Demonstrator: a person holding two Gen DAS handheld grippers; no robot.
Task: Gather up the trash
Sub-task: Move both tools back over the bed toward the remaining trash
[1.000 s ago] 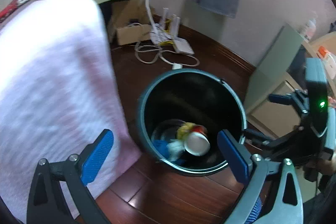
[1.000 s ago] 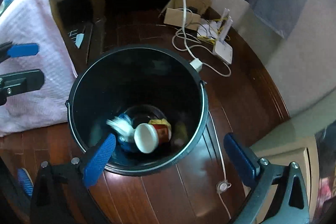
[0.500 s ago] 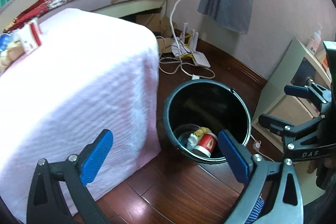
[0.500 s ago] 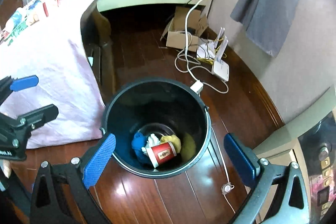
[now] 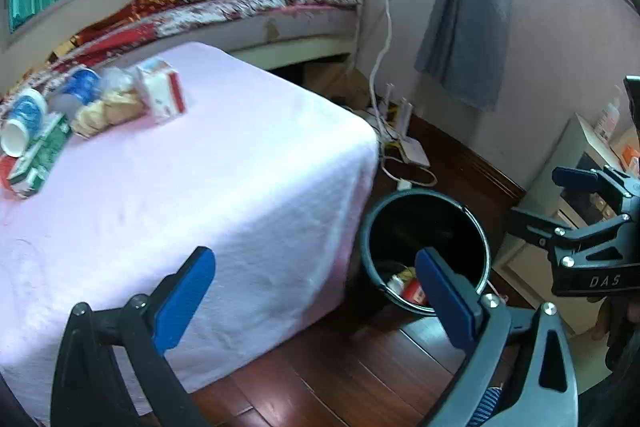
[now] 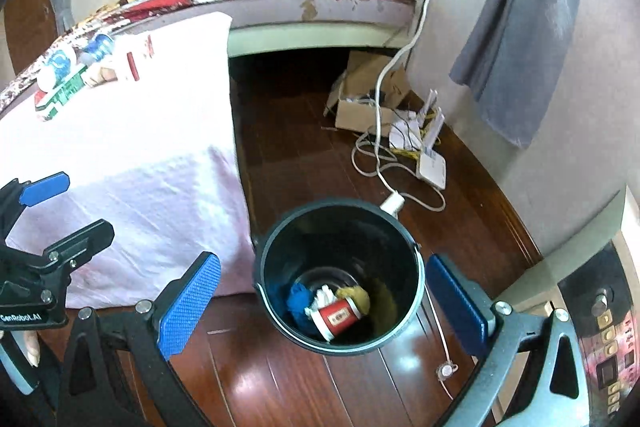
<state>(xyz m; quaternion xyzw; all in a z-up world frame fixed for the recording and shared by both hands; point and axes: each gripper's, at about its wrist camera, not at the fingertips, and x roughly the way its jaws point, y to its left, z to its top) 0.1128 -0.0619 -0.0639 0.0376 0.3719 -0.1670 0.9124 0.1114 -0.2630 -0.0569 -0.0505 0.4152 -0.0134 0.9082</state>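
Observation:
A black bin [image 6: 338, 227] [image 5: 476, 227] stands on the wood floor beside a table draped in pink cloth [image 5: 224, 179] [image 6: 132, 147]. Inside the bin lie a red paper cup [image 6: 336, 317] [image 5: 416, 293], a blue crumpled piece [image 6: 298, 301] and yellow wrappers [image 6: 354, 297]. On the table's far left sits more trash: blue cups [image 5: 24, 111], a green carton [image 5: 40, 155], a white and red box [image 5: 162, 95] [image 6: 132, 63] and a snack bag [image 5: 106, 111]. My left gripper [image 5: 316, 301] hangs open above the table's corner. My right gripper [image 6: 324, 307] is open high over the bin, holding nothing.
A bed [image 5: 256, 11] runs along the back wall. Cables, a router [image 6: 432, 167] and a cardboard box [image 6: 360, 107] lie on the floor beyond the bin. A grey cloth [image 5: 468, 7] hangs on the wall. A cabinet [image 5: 592, 147] stands to the right.
Both grippers have risen and pulled back from the bin, which now looks smaller. The left view has swung left, bringing the tabletop and its trash into sight. The cup has settled in the bin.

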